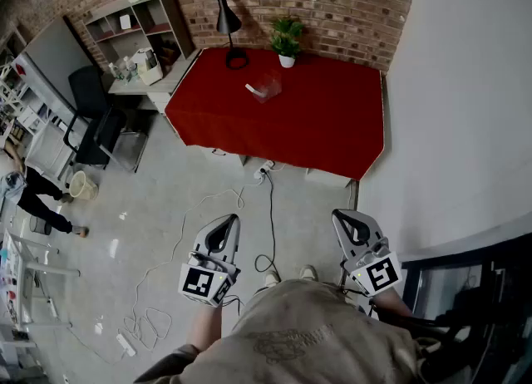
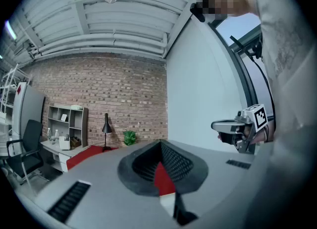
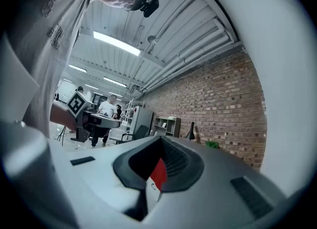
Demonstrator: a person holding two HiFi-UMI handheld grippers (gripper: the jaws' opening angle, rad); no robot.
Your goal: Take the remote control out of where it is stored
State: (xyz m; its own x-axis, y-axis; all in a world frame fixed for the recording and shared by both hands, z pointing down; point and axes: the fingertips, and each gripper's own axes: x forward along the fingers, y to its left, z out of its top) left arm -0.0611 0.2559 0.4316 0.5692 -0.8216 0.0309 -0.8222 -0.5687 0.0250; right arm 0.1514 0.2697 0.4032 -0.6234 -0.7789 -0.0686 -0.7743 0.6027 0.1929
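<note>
A red-covered table stands far ahead against the brick wall. On it sits a small clear container with something pale beside it; I cannot make out a remote control at this distance. Both grippers hang close to the person's body, well short of the table. My left gripper is shut and holds nothing; in its own view the left gripper shows its pads meeting. My right gripper is likewise shut and empty, as the right gripper shows in its own view.
A black desk lamp and a potted plant stand at the table's back edge. A white wall runs along the right. Cables trail over the floor before the table. Shelves, a chair and another person are at the left.
</note>
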